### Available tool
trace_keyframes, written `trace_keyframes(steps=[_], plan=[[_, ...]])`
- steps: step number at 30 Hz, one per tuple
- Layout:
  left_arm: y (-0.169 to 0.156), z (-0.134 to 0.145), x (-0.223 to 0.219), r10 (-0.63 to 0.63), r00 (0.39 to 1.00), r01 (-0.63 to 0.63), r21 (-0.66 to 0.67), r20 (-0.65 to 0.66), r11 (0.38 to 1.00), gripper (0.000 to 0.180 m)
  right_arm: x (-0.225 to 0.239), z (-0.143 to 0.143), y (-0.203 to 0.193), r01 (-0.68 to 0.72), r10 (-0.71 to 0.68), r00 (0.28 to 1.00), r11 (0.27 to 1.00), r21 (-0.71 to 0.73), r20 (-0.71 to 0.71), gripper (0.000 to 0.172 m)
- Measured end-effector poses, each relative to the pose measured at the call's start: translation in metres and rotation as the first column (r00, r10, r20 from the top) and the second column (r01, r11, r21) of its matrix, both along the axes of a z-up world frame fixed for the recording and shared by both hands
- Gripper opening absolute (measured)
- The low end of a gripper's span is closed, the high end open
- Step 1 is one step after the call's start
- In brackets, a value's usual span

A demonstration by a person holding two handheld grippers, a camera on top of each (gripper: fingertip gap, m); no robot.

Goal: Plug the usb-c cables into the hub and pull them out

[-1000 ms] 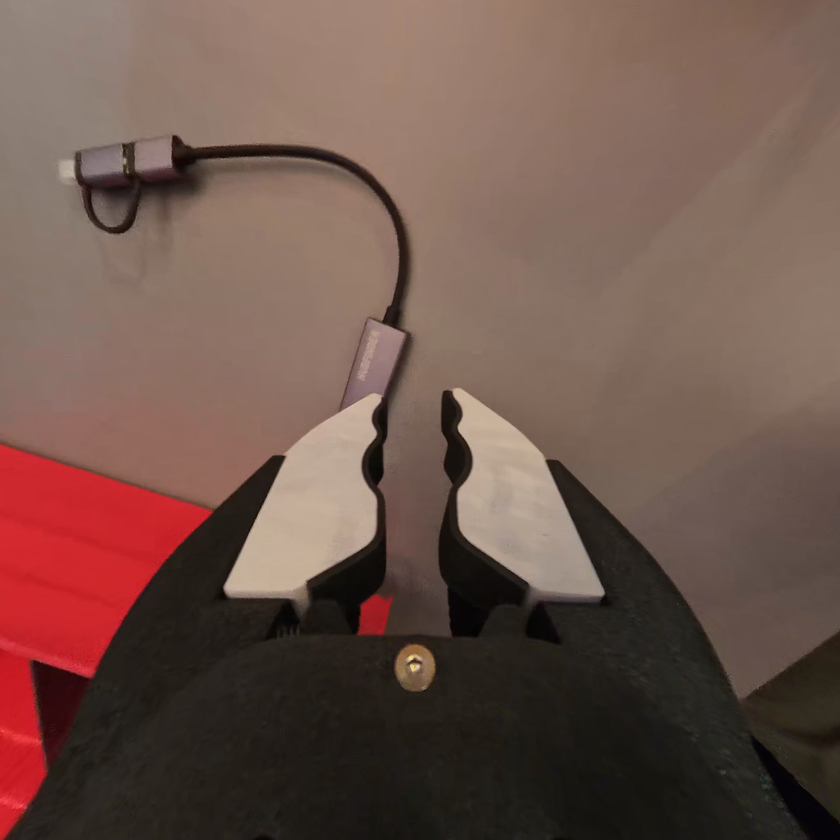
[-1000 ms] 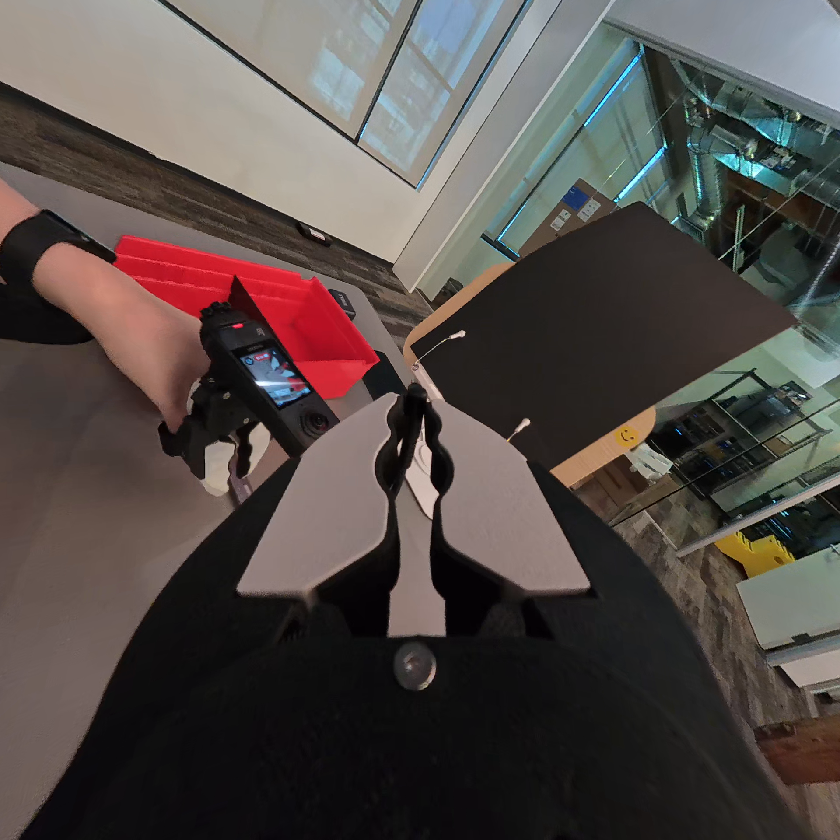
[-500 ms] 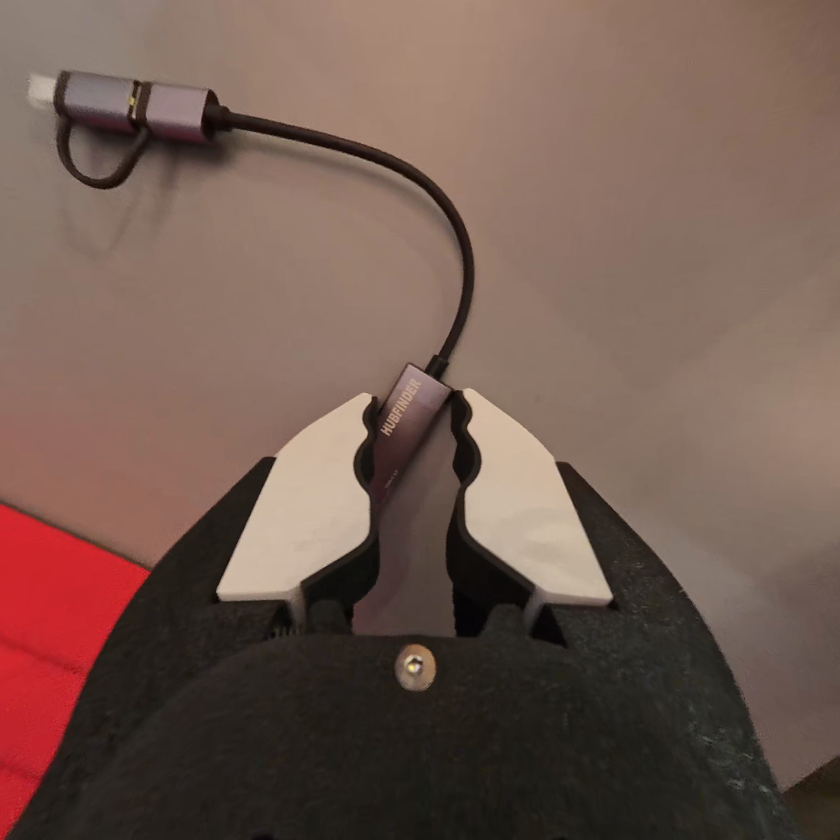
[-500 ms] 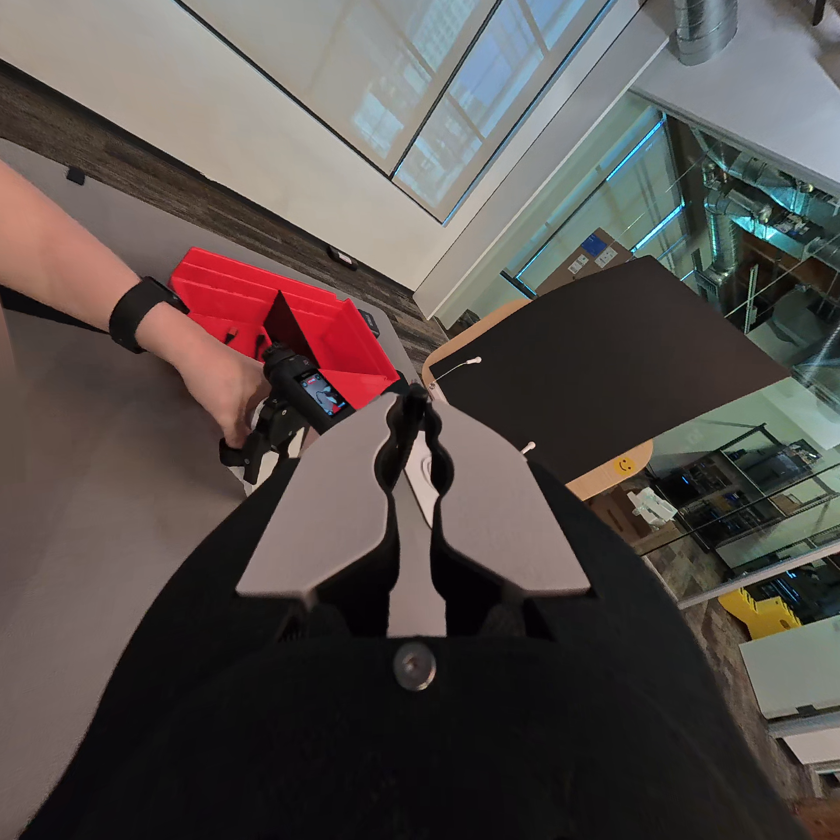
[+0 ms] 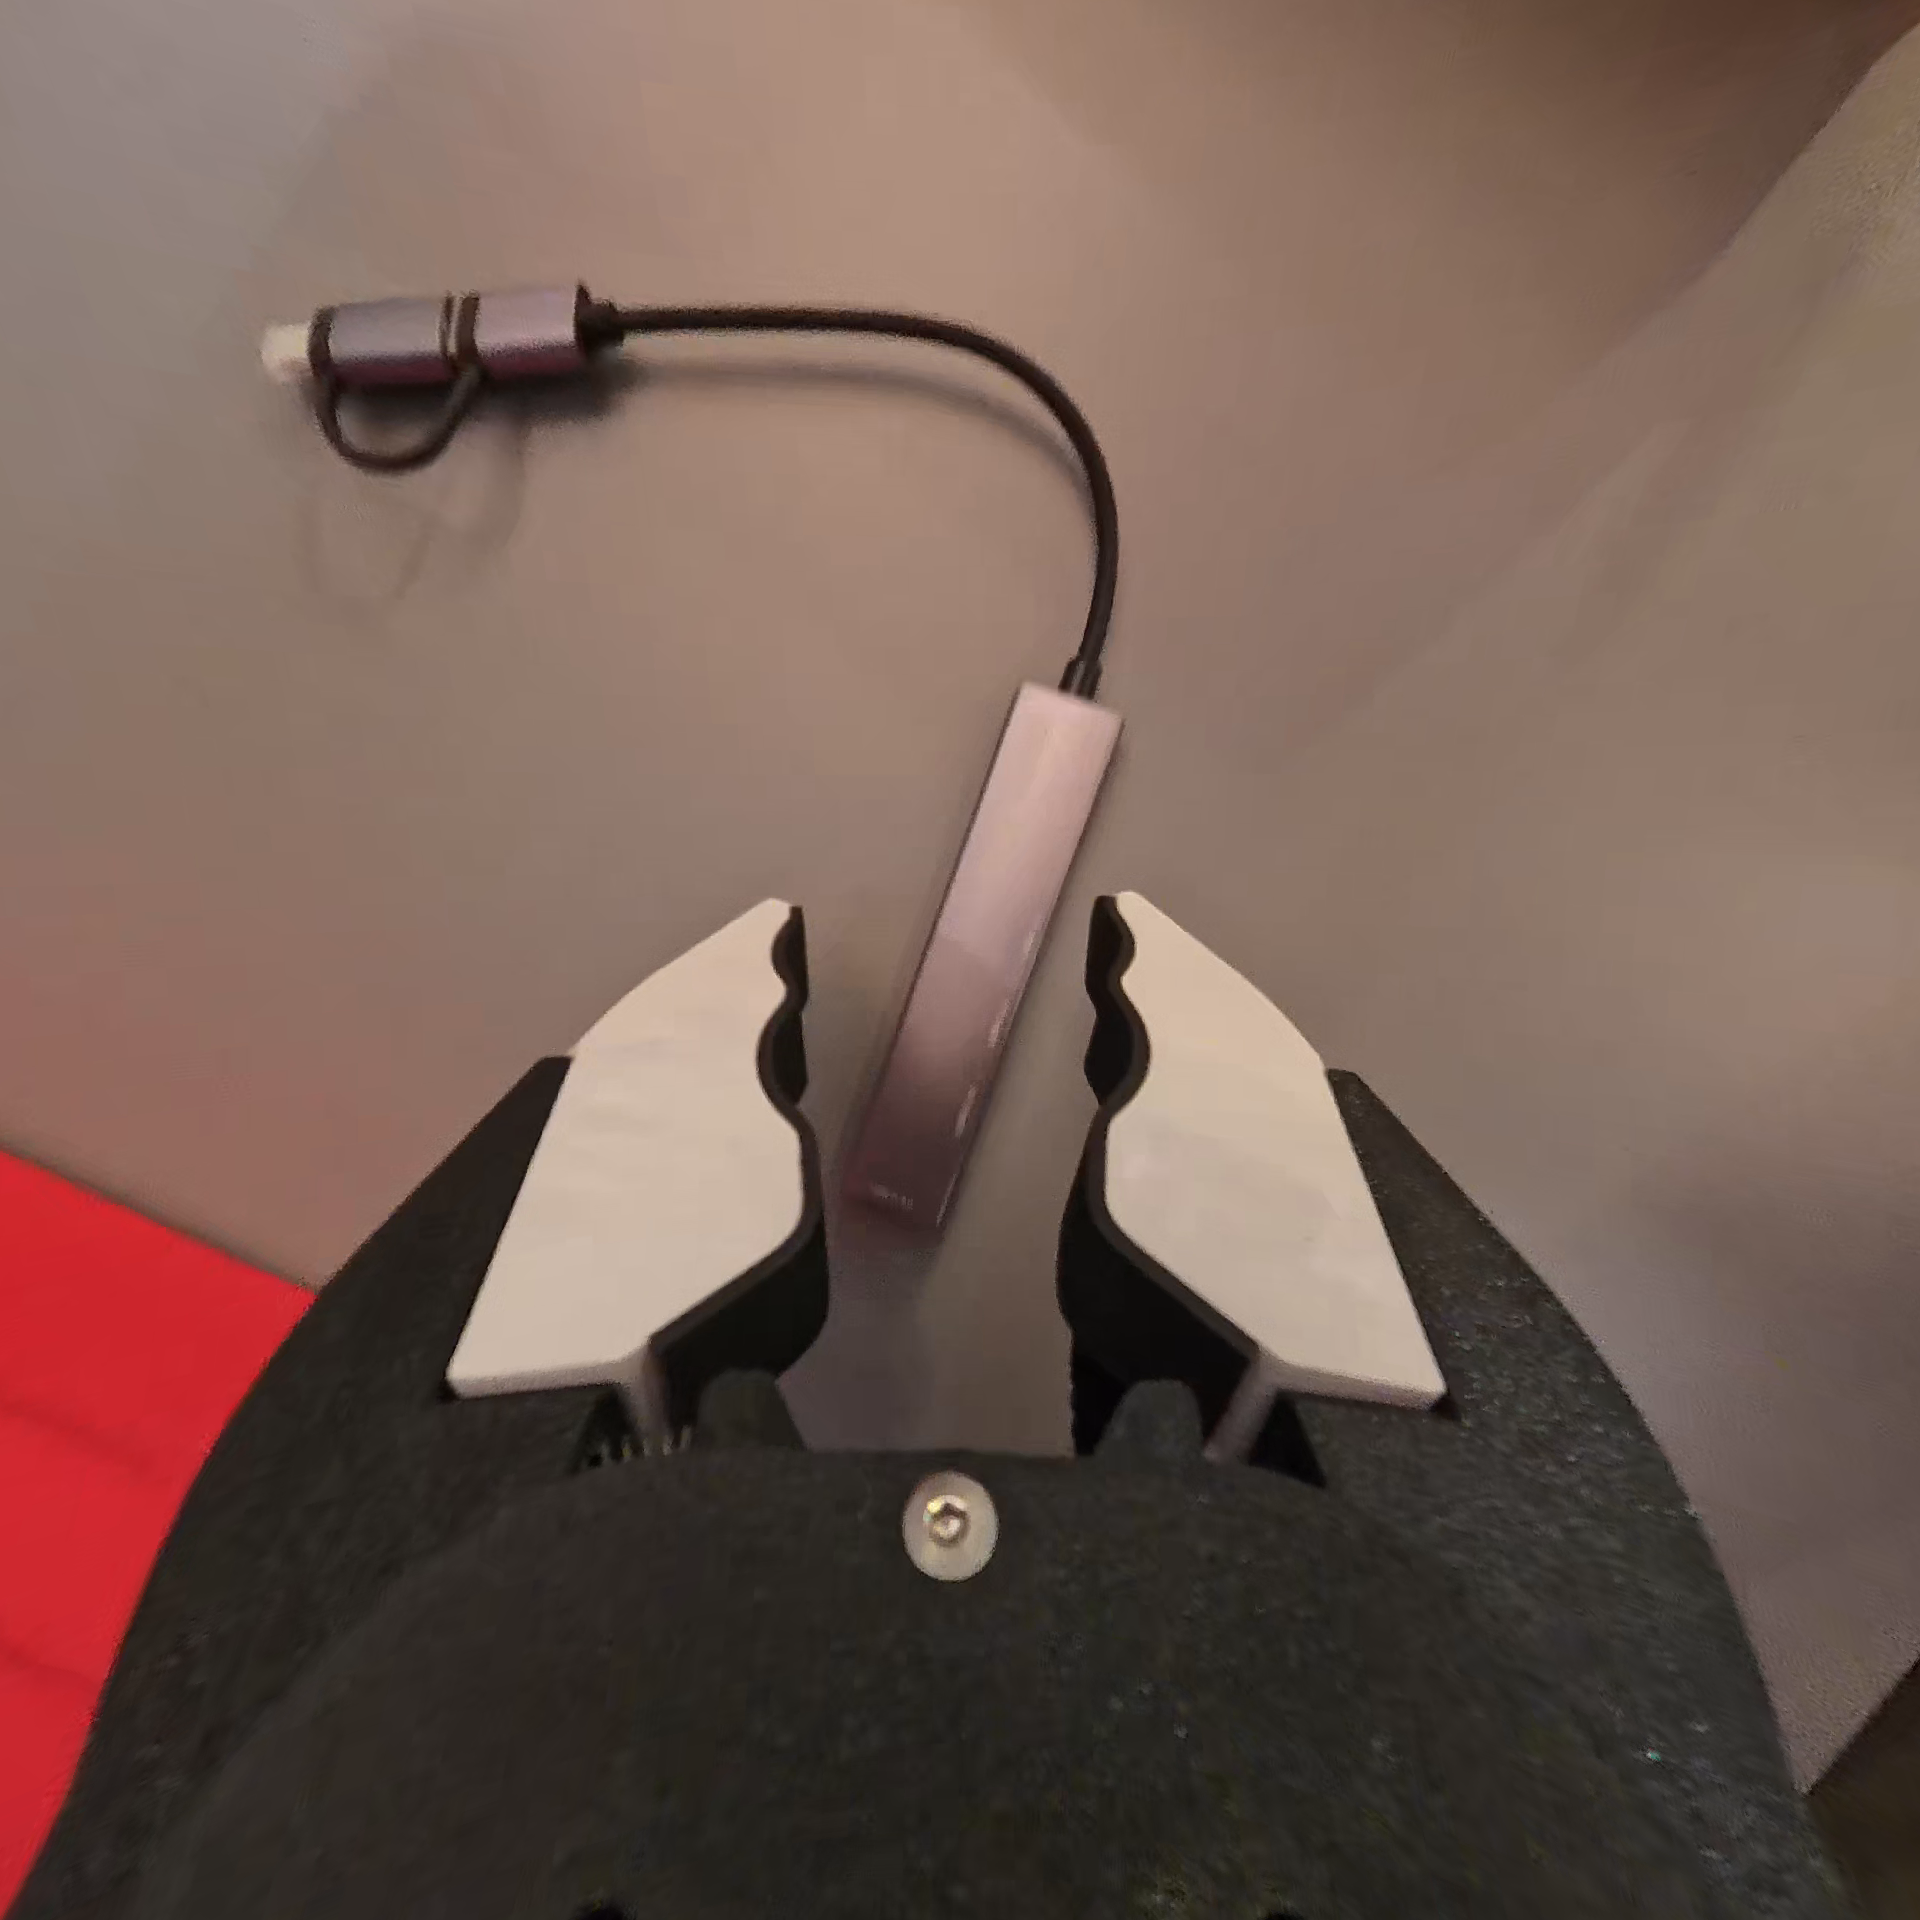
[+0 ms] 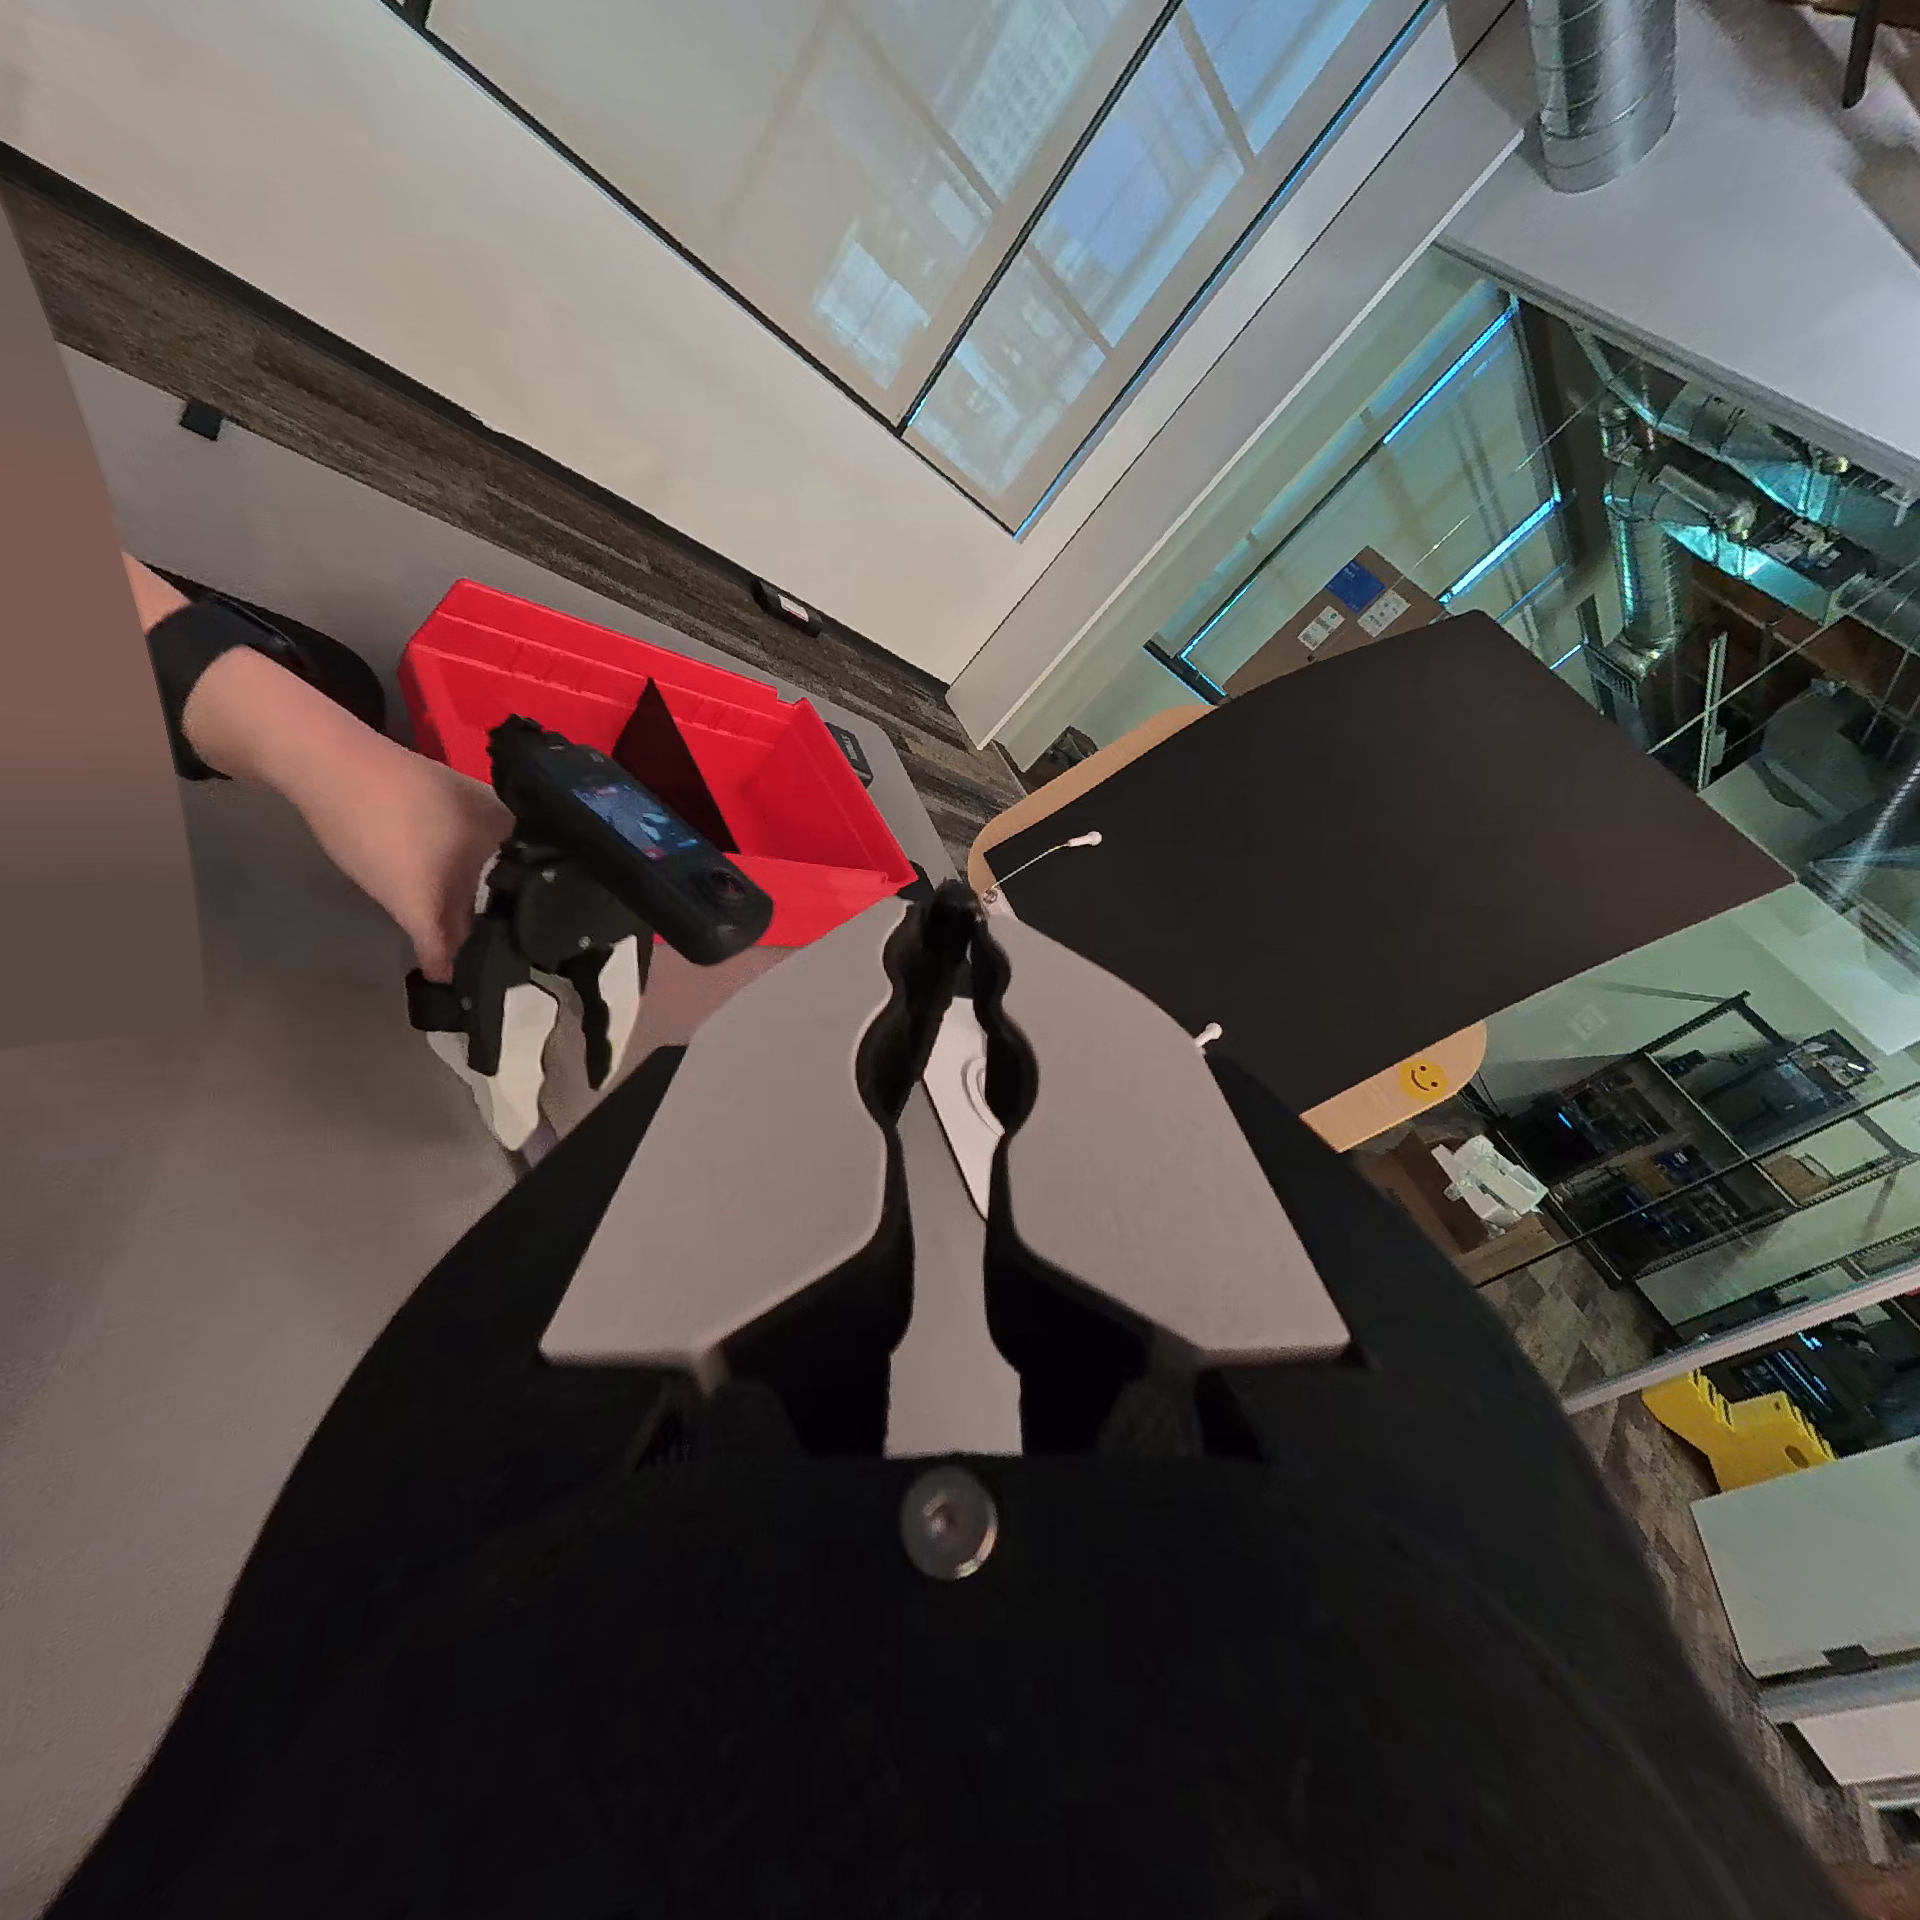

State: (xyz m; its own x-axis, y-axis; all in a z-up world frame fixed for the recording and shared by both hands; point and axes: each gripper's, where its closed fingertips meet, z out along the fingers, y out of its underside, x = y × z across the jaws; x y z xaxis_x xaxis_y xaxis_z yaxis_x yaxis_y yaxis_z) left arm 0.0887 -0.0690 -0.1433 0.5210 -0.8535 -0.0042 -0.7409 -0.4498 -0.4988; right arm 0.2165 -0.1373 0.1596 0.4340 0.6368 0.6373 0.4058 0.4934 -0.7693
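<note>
The hub [image 5: 987, 966], a slim grey bar, lies flat on the grey counter [image 5: 1455, 727] between the wide-open jaws of the left gripper [image 5: 945, 920]. There is a clear gap on both sides, so neither pad presses on it. Its long axis runs away from the camera and leans slightly to the right: the near end sits close to the left finger [image 5: 665, 1143], and the far end points up and to the right. From that far end a black cord [image 5: 1091, 488] rises, bends to the left and ends at a grey plug with an adapter [image 5: 447, 338], which points left, well apart from the hub's body. A red bin [image 5: 114, 1371] shows at the lower left.

The right gripper [image 6: 951, 914] is held above the counter, its jaws almost closed on a thin black cable [image 6: 940, 935] pinched at the tips. Farther off in that view, a hand [image 6: 416, 831] holds the left gripper down at the counter, beside the red bin.
</note>
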Motion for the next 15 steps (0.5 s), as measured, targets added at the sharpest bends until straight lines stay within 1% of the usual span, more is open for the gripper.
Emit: trace_keyframes(steps=[2, 5, 9, 10, 11, 15], plan=[[-0.006, -0.005, -0.010, 0.019, 1.000, -0.018, -0.018, 0.021, 1.000, 0.047, -0.001, 0.001, 0.000, -0.008, 0.008, 1.000, 1.000, 0.003, -0.004, 0.009], [-0.010, -0.013, -0.021, 0.060, 0.997, -0.059, -0.034, 0.043, 0.998, 0.044, -0.003, 0.000, 0.000, -0.007, 0.007, 1.000, 1.000, 0.006, 0.004, 0.009], [-0.015, -0.012, -0.019, 0.102, 0.986, -0.093, -0.073, 0.132, 0.993, 0.040, -0.005, -0.002, 0.000, 0.007, -0.008, 0.999, 1.000, 0.010, 0.032, 0.009], [-0.017, -0.012, -0.019, 0.098, 0.986, -0.088, -0.079, 0.133, 0.993, 0.037, -0.006, -0.003, -0.001, 0.006, -0.006, 0.999, 1.000, 0.010, 0.035, 0.009], [-0.020, -0.013, -0.020, 0.085, 0.989, -0.075, -0.079, 0.122, 0.994, 0.025, -0.007, -0.003, -0.001, 0.004, -0.004, 0.999, 1.000, 0.010, 0.037, 0.009], [-0.027, -0.014, -0.016, 0.039, 0.991, -0.031, -0.060, 0.131, 0.998, 0.023, -0.009, -0.006, 0.001, 0.001, -0.001, 0.999, 1.000, 0.002, 0.046, 0.009]])
